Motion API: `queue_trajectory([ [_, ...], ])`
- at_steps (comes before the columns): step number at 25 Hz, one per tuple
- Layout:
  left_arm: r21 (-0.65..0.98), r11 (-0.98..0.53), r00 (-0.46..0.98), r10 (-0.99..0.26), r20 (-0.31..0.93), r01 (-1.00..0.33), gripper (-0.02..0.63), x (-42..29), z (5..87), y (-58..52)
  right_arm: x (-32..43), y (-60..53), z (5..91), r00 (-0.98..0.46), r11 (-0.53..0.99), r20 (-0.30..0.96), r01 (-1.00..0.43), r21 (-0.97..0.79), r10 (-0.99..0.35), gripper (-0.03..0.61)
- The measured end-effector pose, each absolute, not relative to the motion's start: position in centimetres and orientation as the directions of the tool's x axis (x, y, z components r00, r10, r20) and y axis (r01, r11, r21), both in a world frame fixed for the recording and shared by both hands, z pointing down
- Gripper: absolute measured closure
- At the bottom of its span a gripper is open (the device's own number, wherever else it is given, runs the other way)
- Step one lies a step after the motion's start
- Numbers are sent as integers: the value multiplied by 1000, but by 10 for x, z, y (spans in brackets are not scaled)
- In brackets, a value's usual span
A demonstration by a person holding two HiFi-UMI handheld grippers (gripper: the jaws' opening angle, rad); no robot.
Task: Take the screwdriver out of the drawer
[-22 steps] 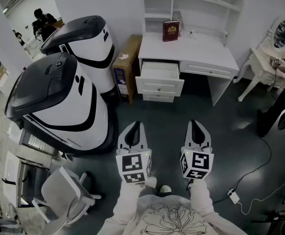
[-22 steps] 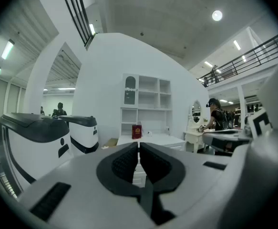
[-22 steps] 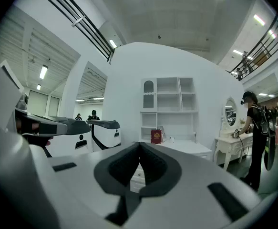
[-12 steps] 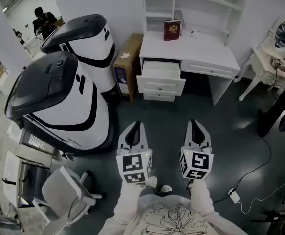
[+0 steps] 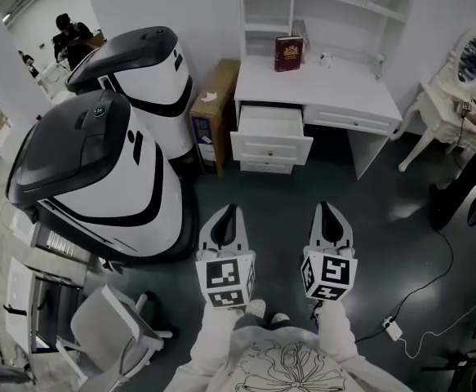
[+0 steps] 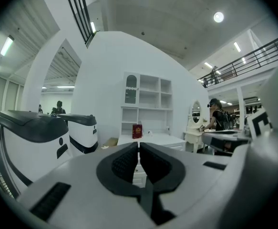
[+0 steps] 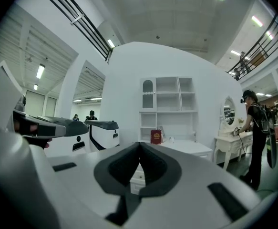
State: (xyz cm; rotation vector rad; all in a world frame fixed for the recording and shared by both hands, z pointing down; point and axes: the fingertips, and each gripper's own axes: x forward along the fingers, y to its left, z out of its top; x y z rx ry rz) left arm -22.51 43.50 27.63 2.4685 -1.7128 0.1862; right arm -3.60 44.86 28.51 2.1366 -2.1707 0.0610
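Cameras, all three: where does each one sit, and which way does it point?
Head view: on the person's head, looking steeply down at the floor, the desk and its open drawer; both sleeves, the left gripper and the right gripper show.
Left gripper view: on the left gripper, looking roughly level along its shut jaws toward the desk.
Right gripper view: on the right gripper, looking level along its shut jaws toward the desk.
Shared: all three see the desk with the red book.

Count of what's in the room
Two tools (image 5: 229,209) (image 5: 323,207), two black-and-white machines (image 5: 99,166) (image 5: 152,64), one white bench (image 5: 323,84), one open drawer (image 5: 269,122), one red book (image 5: 287,53), one cardboard box (image 5: 213,109), one grey chair (image 5: 107,329).
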Motion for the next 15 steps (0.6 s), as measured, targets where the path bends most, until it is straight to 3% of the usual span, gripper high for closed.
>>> queue_trajectory([
  [15, 49, -369, 371, -904, 213, -928, 600, -239, 297, 412, -51, 430, 306, 11, -8, 134, -1000, 23, -991, 575],
])
